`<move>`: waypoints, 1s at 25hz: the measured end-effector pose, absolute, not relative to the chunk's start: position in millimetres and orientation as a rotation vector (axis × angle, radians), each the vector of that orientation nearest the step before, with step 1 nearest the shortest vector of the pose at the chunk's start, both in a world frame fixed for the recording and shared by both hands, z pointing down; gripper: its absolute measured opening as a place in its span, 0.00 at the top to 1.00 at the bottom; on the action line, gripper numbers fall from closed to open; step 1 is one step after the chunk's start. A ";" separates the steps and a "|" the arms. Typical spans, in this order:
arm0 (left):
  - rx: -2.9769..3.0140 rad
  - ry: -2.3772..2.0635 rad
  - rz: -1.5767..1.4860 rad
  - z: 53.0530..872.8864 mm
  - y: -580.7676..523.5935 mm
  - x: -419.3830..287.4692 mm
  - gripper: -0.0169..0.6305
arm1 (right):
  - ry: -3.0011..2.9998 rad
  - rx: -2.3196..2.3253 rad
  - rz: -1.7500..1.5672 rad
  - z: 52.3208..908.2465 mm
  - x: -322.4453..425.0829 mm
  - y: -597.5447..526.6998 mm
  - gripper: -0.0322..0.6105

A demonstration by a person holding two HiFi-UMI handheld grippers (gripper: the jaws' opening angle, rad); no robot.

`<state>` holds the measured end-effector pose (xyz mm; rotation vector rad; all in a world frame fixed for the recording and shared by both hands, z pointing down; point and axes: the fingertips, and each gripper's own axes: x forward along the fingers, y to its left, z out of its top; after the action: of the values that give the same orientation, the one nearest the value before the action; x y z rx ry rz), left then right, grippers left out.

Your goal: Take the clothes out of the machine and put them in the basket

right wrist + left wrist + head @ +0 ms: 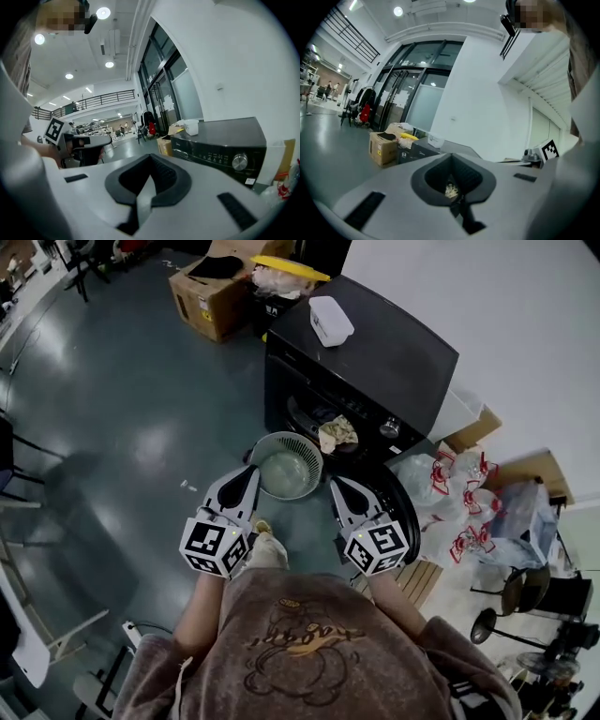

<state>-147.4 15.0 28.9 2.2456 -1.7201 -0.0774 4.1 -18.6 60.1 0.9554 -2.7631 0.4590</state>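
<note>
The black washing machine (375, 352) stands ahead with its front door (401, 507) swung open. A beige piece of clothing (337, 434) hangs out of its opening. A round pale basket (287, 465) sits on the floor in front of it, and it looks empty. My left gripper (251, 474) is shut and holds nothing, its tip at the basket's near left rim. My right gripper (336, 486) is also shut and empty, just right of the basket. In the left gripper view the beige clothing (451, 190) shows through the notch of the shut left gripper (451, 157). The right gripper view has the machine (225, 140) at its right.
A white container (330, 320) lies on top of the machine. A cardboard box (211, 298) stands behind it on the left. Red-and-white bags (459, 493) are piled on the right of the door. The person's shoe (267, 549) is just behind the basket.
</note>
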 end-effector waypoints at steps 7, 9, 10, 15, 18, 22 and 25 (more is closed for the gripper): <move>2.388 -1.490 -0.003 29.0 -82.5 -156.8 0.96 | -2.684 1.251 0.504 56.1 2.0 -92.0 0.95; 2.424 -1.431 0.006 32.0 -103.8 -151.6 0.96 | -2.659 1.329 0.504 57.0 8.3 -107.5 0.95; 2.436 -1.407 0.010 33.8 -112.1 -148.3 0.96 | -2.648 1.362 0.506 57.3 12.1 -113.6 0.95; 2.479 -1.315 0.033 41.8 -138.8 -125.6 0.96 | -2.607 1.474 0.533 61.0 33.9 -131.4 0.95; 2.486 -1.281 0.044 50.9 -149.8 -114.0 0.96 | -2.592 1.499 0.552 70.0 42.0 -138.9 0.95; 2.502 -1.250 0.072 69.6 -165.3 -103.8 0.96 | -2.598 1.480 0.565 87.8 43.1 -151.5 0.95; 2.507 -1.246 0.077 89.1 -176.1 -99.7 0.96 | -2.597 1.464 0.570 108.8 43.9 -160.6 0.95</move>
<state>-99.7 -176.1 89.1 2.5072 -1.2456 0.0774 43.9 -160.6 108.8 1.4645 -2.5971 0.5697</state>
